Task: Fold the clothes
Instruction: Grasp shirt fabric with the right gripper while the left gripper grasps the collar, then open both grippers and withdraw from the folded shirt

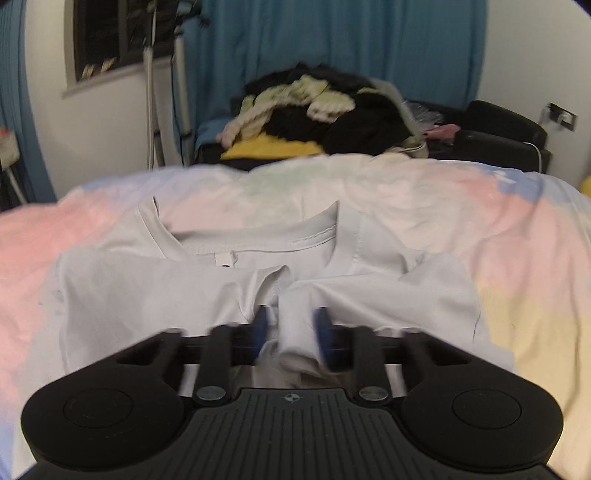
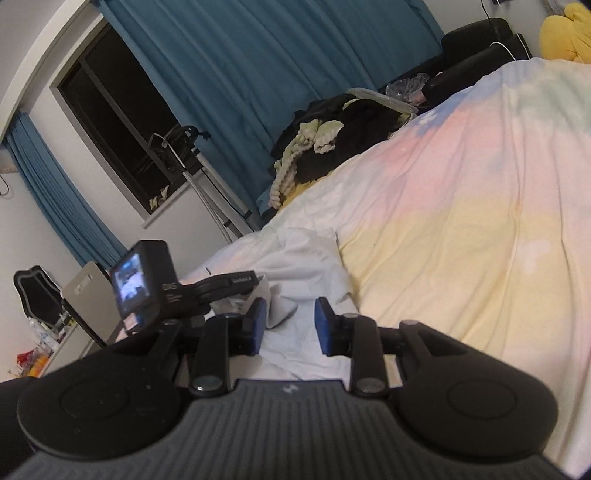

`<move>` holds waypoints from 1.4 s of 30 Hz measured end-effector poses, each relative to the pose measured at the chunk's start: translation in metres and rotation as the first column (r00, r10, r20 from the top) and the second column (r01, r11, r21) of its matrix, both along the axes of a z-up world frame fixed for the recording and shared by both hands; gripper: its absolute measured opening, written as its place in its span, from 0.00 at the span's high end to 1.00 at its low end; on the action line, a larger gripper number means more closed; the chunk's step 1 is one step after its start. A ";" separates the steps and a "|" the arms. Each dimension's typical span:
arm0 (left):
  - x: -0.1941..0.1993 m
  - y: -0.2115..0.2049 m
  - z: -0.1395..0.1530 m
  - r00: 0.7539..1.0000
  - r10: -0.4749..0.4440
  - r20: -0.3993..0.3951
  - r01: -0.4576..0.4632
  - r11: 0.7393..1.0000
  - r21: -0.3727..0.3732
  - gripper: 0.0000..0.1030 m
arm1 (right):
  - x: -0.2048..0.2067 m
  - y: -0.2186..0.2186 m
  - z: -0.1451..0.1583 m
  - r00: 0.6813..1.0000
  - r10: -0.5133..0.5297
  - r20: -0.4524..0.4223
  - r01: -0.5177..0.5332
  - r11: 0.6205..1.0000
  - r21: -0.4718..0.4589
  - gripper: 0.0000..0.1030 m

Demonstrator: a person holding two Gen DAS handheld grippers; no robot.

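Note:
A white T-shirt [image 1: 207, 284] lies on the pastel bedspread [image 1: 480, 221] with its collar [image 1: 258, 240] at the far side and both sides folded toward the middle. In the blurred left wrist view, my left gripper [image 1: 291, 325] has its blue pads closed on a bunched-up fold of the shirt near the middle of the near edge. In the right wrist view, my right gripper [image 2: 290, 326] hovers over the shirt's [image 2: 306, 266] right part. Its pads are apart and nothing is pinched between them. The left gripper's camera [image 2: 140, 280] shows just to the left.
Beyond the bed's far edge is a pile of dark and cream clothes [image 1: 314, 110] on something yellow. Blue curtains [image 1: 332, 44], a window [image 2: 122, 122] and a metal stand [image 1: 151, 110] are behind it. A black chair [image 1: 498, 129] is at the far right, and a yellow plush [image 2: 565, 33] sits at the bed's far corner.

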State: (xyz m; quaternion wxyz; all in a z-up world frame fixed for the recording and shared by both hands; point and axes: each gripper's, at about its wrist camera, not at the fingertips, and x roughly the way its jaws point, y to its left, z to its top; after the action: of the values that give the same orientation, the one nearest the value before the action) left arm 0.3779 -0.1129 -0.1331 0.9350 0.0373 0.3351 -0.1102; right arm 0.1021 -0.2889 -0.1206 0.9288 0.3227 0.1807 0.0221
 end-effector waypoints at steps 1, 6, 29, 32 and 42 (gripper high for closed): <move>0.006 0.001 -0.003 1.000 0.010 -0.014 -0.010 1.000 -0.004 0.83 | 0.001 -0.002 -0.001 1.000 -0.002 -0.002 0.002 1.000 0.005 0.66; 0.023 0.005 -0.027 0.999 0.019 -0.043 -0.019 1.000 -0.001 0.80 | 0.009 -0.003 -0.011 1.000 -0.010 -0.026 0.010 1.000 -0.007 0.66; -0.173 0.071 0.097 0.961 -0.204 0.188 0.207 0.978 0.004 0.22 | -0.021 0.038 0.019 0.997 0.060 0.050 -0.044 0.960 -0.278 0.62; -0.209 0.084 0.101 0.963 -0.187 0.196 0.199 0.979 -0.039 0.22 | -0.030 0.044 0.022 0.996 0.075 0.048 -0.058 0.953 -0.298 0.62; -0.321 0.107 0.058 0.974 -0.147 0.170 0.184 0.957 -0.226 0.22 | -0.086 0.048 0.039 0.992 0.082 0.101 -0.048 0.954 -0.296 0.50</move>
State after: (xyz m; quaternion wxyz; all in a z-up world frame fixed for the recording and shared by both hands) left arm 0.0574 -0.0063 -0.0747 0.9427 -0.0397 0.2431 -0.2249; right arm 0.0166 -0.2410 -0.0814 0.9738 0.1734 0.1402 0.0437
